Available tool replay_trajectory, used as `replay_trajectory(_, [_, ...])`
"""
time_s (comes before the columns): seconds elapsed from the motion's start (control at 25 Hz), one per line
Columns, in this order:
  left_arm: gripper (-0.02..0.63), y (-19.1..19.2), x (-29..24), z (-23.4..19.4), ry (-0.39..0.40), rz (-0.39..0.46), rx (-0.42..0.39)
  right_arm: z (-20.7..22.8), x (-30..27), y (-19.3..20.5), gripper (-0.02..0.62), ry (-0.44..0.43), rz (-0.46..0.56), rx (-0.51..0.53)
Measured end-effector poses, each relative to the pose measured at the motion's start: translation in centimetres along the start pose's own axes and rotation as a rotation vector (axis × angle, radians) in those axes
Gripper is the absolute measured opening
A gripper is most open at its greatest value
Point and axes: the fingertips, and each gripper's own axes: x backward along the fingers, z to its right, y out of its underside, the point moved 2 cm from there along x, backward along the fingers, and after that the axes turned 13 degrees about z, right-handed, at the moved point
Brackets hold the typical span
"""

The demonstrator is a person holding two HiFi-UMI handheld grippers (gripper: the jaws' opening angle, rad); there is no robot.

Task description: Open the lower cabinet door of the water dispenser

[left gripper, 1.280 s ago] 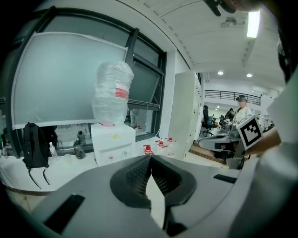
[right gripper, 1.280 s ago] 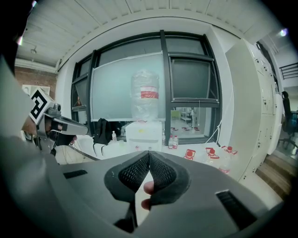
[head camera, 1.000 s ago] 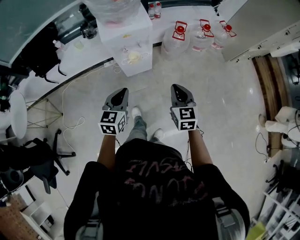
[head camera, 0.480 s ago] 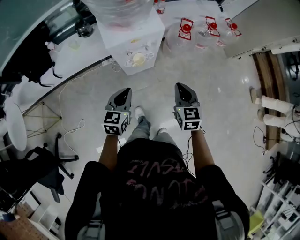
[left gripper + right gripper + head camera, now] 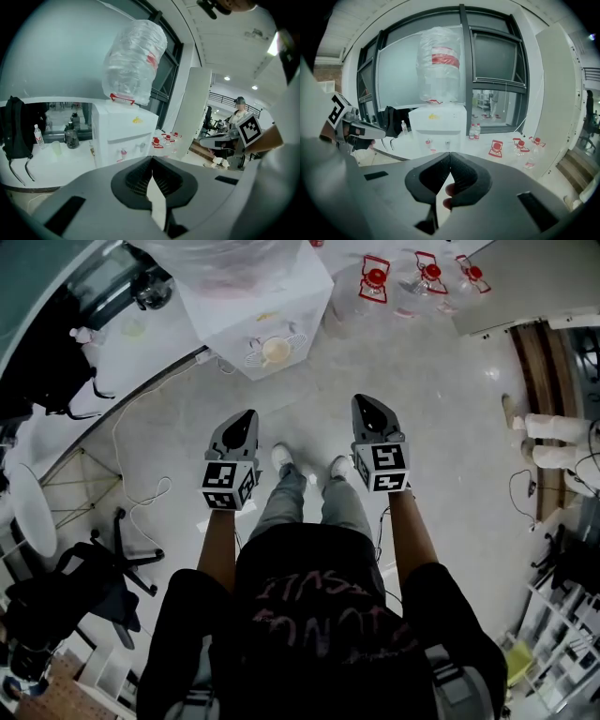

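Water dispenser (image 5: 258, 306) is standing well ahead of the fingers of the left gripper (image 5: 246, 418), and ahead and to the left of those of the right gripper (image 5: 367, 401). Glossy pale floor (image 5: 441, 427) is lying between. Both pairs of fingers are meeting tip to tip, fully closed and gripping nothing.

The head view is looking down on the dispenser's white, boxy top and on a round pale thing sitting at its front. The gripper views are showing the front face instead: two small taps, a yellow mark above them, and a crinkled clear bottle (image 5: 439, 65) with a red band sitting upended on top. The lower cabinet door is probably hiding behind the grey gripper bodies there, and the head view is looking too steeply to show it.

Only the right gripper view is showing a fingertip of the person's hand (image 5: 449, 190) behind its ribbed black pads. Clear jugs (image 5: 375, 282) with red caps are standing beyond and to the right of the right fingers.

Compared with a second ago, the dispenser is filling more of the head view, the jugs are sitting nearer its top edge, and both shoes (image 5: 281, 457) are now planted side by side between the grippers.
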Motion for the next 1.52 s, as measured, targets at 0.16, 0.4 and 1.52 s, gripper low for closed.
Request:
replay_trajectory(0.16, [0.012, 2.3, -1.9, -0.7, -0.019, -0.018, -0.003, 1.0, -2.5, 1.4, 0.014, -0.007, 0.026, -0.051])
replay_trajectory(0.4, [0.012, 6.5, -5.0, -1.5, -0.069, -0.018, 0.018, 2.6, -6.6, 5.6, 0.014, -0.050, 0.015, -0.065])
replay_trajectory(1.52, [0.012, 27.4, -13.5, -7.7, -0.184, 0.064, -0.050, 6.6, -17.1, 27.3, 0.014, -0.105, 0.079, -0.058])
